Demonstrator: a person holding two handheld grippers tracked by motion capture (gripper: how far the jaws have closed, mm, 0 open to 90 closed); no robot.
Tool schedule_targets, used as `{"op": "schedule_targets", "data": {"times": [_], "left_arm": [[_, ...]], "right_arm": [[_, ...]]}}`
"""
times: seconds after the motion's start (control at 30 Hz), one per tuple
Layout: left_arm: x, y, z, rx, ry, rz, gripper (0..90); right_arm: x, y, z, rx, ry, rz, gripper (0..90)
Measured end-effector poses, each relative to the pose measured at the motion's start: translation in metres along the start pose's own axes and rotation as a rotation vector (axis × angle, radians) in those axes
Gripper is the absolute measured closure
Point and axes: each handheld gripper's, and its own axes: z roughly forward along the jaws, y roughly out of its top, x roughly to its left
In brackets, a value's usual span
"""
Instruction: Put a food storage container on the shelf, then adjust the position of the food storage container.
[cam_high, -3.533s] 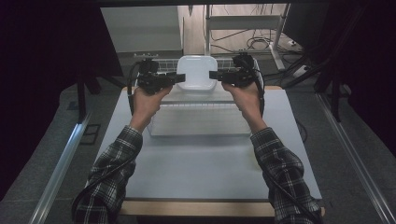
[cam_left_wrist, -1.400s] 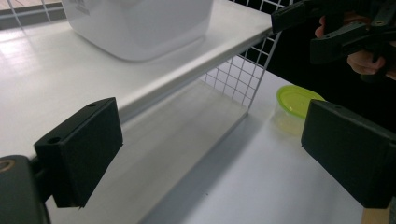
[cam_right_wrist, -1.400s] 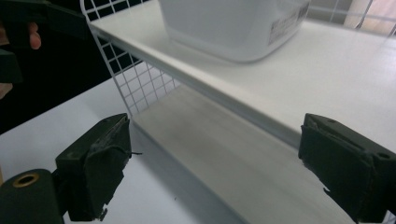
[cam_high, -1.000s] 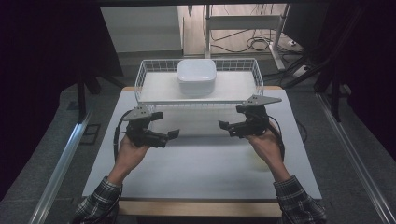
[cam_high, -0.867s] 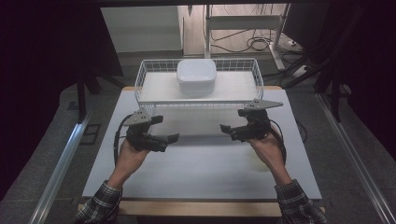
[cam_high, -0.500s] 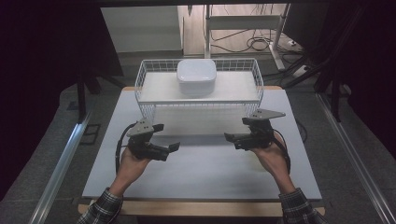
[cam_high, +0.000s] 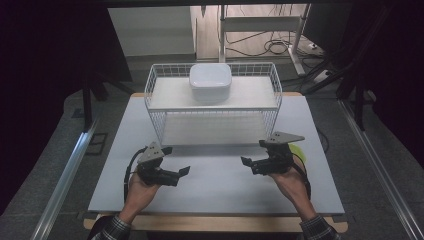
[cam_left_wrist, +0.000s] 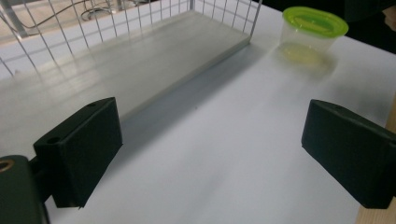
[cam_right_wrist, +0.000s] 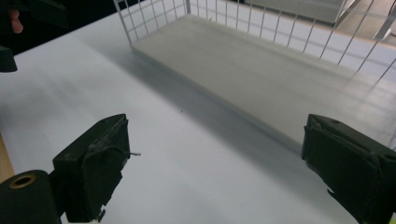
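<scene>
White wire rack (cam_high: 215, 107), long axis crosswise, apparently open frontward

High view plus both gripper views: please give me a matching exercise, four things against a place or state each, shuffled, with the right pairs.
Things:
1. white lidded container
2. green-lidded clear cup
3. left claw
4. wire rack

Places or states:
A. on the table beside the rack's end
B. open, holding nothing, over the table's near part
C. on the rack's upper shelf
D. stands at the table's far side, lower shelf bare

Pairs: 1-C, 2-A, 3-B, 4-D
</scene>
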Motion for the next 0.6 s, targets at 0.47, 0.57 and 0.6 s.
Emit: {"op": "schedule_targets", "data": {"times": [0.47, 0.57, 0.6], "left_arm": [[-0.001, -0.019, -0.007, 0.037, 0.045, 0.013, 4.1], [-0.001, -0.02, -0.006, 0.041, 0.046, 0.015, 4.1], [-0.001, -0.02, -0.005, 0.042, 0.047, 0.015, 4.1]], "right_arm": [[0.004, -0.029, 0.005, 0.058, -0.017, 0.017, 5.7], [-0.003, -0.031, 0.004, 0.08, -0.035, 0.035, 2.7], [-0.006, -0.031, 0.003, 0.085, -0.039, 0.051, 2.7]]}}
